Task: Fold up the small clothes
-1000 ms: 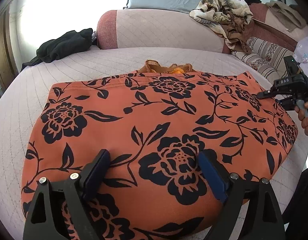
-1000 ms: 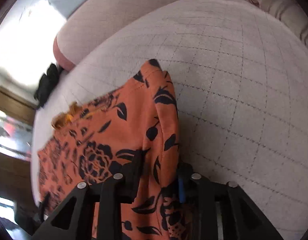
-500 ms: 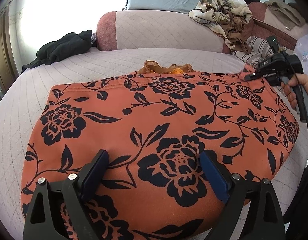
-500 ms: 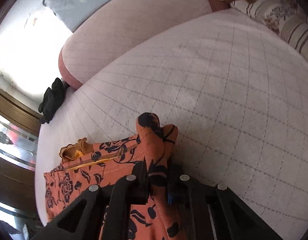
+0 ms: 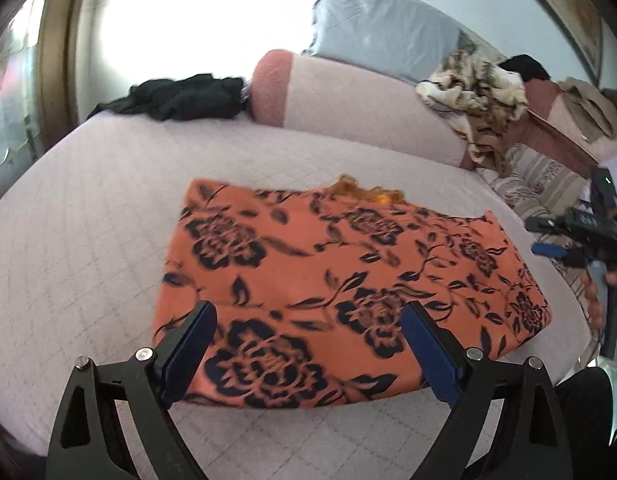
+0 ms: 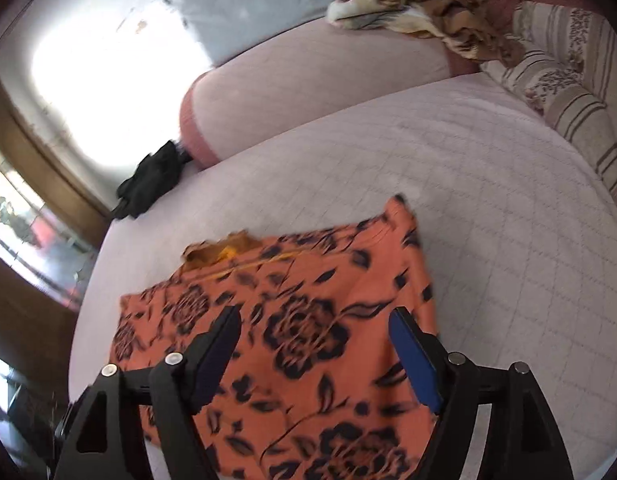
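The big pink quilted bed (image 5: 88, 240) has bare room all round; the orange flowered cloth (image 5: 348, 272) lies flat near its front edge; left gripper (image 5: 308, 336) wide, holding nothing; right gripper (image 6: 312, 344) opening, holding nothing.

bed (image 5: 88, 240): pink quilted | window (image 5: 196, 20): glaring bright | pillow (image 5: 388, 36): grey-blue

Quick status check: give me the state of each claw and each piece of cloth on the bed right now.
Left claw: open, holding nothing, above the garment's near edge.
Right claw: opening, nothing between the pads.
Orange floral garment: lying flat on the bed, folded, free of both claws.
Black garment: crumpled in a heap by the bolster.
Patterned cloth: bunched, unfolded, draped on the bolster.
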